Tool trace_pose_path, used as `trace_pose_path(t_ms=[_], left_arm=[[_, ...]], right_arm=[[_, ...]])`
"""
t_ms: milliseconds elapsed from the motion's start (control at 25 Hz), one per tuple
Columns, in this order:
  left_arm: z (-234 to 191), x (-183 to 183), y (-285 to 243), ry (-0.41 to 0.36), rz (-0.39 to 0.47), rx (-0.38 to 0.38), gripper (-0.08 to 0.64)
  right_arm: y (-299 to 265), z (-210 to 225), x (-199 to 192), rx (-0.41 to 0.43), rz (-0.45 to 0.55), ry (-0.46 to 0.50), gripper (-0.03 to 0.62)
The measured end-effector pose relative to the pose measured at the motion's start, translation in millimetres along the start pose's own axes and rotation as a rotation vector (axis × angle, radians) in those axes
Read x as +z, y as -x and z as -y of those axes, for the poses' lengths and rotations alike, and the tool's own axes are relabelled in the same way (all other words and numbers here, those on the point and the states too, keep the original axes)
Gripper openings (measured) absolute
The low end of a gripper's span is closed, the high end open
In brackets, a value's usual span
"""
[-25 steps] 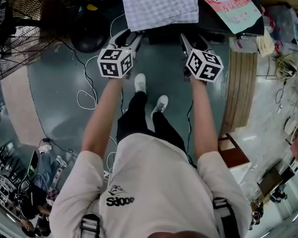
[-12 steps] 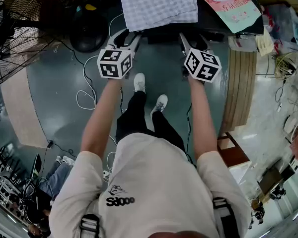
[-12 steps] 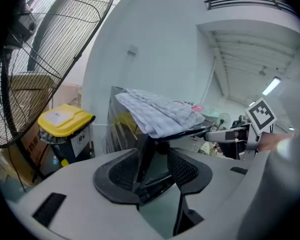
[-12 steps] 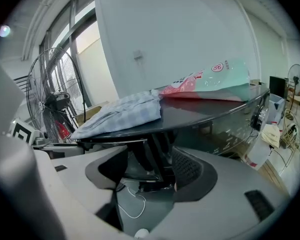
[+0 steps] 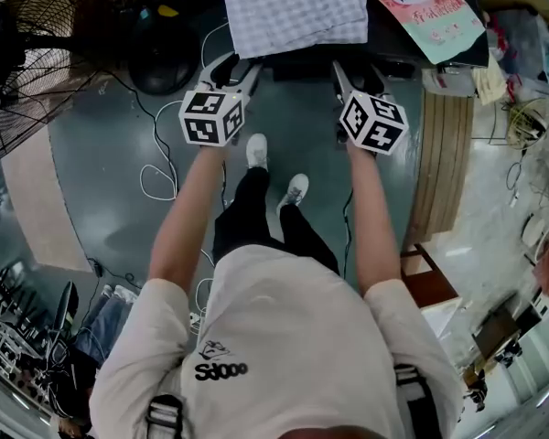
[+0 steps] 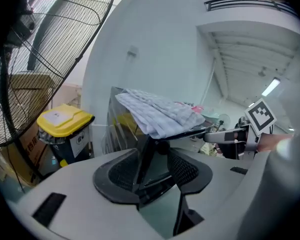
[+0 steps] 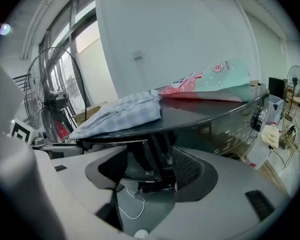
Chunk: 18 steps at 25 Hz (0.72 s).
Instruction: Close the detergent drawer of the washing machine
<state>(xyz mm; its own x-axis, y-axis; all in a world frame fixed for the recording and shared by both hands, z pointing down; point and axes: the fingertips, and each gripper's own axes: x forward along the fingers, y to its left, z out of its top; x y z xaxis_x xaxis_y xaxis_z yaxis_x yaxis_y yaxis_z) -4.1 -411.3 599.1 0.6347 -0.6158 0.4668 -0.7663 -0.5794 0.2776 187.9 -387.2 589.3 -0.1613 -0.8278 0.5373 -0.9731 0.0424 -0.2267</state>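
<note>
Since washer point(image 5: 393, 48) faces you: drawer not visible; front edge dead ahead.
Left gripper point(image 5: 233, 65): jaws apart, empty.
Right gripper point(image 5: 355, 71): jaws just opening, empty, equally near.

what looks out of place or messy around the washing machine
The checked cloth lies crumpled on the washing machine's top and droops over its front edge, with a detergent bag lying flat beside it. Loose white cable loops across the floor, a possible trip hazard.
</note>
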Motion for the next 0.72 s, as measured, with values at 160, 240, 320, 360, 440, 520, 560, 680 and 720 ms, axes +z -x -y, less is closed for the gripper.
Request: trace_pose_path(t_ms=[160,240,320,360,440,520,560,680,720], left_arm=[[-1,1,0,-0.006,0.006,-0.003,0.183],[-2,1,-1,-0.004,0.011,-0.003,0.183],[-5,3,-3,0.007,0.018,0.007,0.181],[-6,4,-6,0.013,0.019,0.012,0.178],[-6,6,-10,0.006,0.010,0.013,0.161],[-5,6,-11,-0.005,0.011,0.007,0.161],[-5,6,-11,0.000,0.014,0.002,0.161],[-5,6,-11,0.005,0.025,0.006,0.163],[-6,6,-10,0.008,0.030,0.010,0.163]], right_arm=[[-1,-1,1,-0.001,-0.002,0.005,0.250],[-2,-1,1,-0.002,-0.002,0.006,0.250],[-5,0,3,-0.014,0.000,0.002,0.250],[-7,2,4,-0.029,-0.001,-0.004,0.252],[-9,5,5,-0.061,-0.003,-0.014,0.268],[-9,6,4,-0.070,0.010,-0.016,0.268],[-8,6,5,-0.070,0.015,-0.015,0.268],[-9,6,5,-0.065,0.012,-0.012,0.268],[-9,5,4,-0.062,0.010,-0.010,0.268]])
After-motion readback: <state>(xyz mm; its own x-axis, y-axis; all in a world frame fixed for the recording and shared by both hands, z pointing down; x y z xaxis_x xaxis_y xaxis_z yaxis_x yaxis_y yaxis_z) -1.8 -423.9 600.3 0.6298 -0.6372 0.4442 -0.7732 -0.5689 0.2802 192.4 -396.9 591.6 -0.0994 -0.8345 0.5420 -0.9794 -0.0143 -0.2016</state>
